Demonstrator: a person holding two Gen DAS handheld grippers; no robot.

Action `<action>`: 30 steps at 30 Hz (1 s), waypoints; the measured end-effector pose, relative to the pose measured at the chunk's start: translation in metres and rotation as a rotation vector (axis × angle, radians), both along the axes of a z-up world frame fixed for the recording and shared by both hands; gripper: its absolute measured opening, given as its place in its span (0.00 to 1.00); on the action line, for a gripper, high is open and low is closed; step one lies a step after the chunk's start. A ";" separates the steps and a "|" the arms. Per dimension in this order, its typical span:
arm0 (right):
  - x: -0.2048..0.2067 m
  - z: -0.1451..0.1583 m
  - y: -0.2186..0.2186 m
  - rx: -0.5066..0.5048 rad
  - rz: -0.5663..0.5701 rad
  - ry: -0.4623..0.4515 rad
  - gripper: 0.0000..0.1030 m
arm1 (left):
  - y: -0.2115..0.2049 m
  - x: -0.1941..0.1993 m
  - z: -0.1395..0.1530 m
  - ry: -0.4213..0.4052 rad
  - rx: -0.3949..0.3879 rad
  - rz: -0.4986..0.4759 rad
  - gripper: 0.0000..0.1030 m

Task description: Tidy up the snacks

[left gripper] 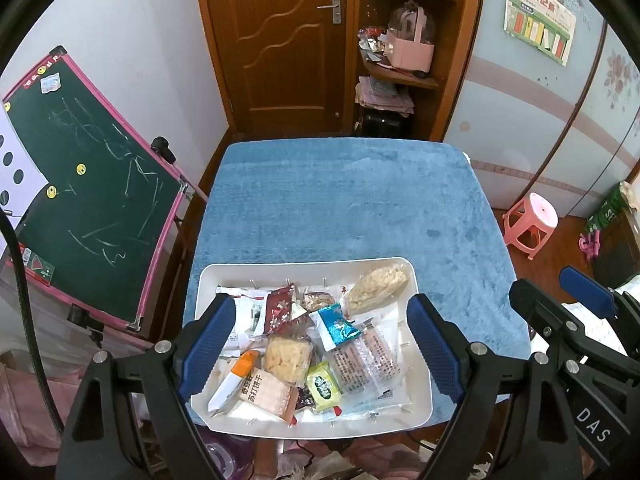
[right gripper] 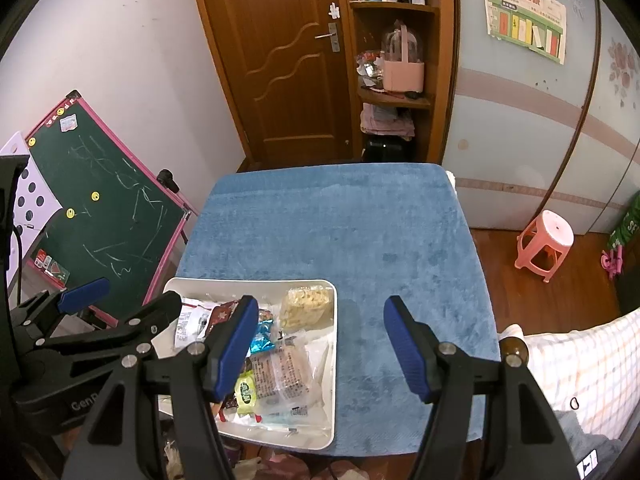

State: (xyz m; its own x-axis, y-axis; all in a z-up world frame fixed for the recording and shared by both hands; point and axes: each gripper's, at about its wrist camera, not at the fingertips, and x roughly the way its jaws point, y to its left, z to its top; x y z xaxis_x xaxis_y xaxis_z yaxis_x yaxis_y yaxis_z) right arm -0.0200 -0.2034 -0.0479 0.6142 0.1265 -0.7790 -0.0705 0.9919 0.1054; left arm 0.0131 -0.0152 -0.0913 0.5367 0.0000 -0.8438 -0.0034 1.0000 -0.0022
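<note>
A white tray (left gripper: 304, 269) sits at the near edge of a blue-covered table (left gripper: 340, 200), filled with several wrapped snacks: a clear bag of pale puffs (left gripper: 376, 287), a teal packet (left gripper: 338, 326), a green packet (left gripper: 322, 386), a dark red packet (left gripper: 280, 306) and a cracker pack (left gripper: 264, 394). My left gripper (left gripper: 320, 354) is open and empty, held above the tray. My right gripper (right gripper: 320, 350) is open and empty, above the tray's right rim (right gripper: 335, 360) and the cloth beside it. The right gripper also shows at the right edge of the left wrist view (left gripper: 568, 308).
A green chalkboard easel (left gripper: 88, 208) stands left of the table. A wooden door (left gripper: 280, 40) and shelves (left gripper: 400, 60) are behind it. A pink stool (left gripper: 530, 224) stands on the floor at right. A checked cloth (right gripper: 580, 368) lies near right.
</note>
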 end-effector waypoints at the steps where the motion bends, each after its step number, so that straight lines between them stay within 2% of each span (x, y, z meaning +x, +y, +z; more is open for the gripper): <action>1: 0.000 0.000 0.000 0.000 0.000 0.001 0.64 | 0.000 0.000 0.000 0.000 0.001 0.000 0.84; 30: 0.001 -0.003 0.000 0.006 -0.003 0.011 0.64 | 0.000 0.002 -0.001 0.006 0.000 -0.001 0.84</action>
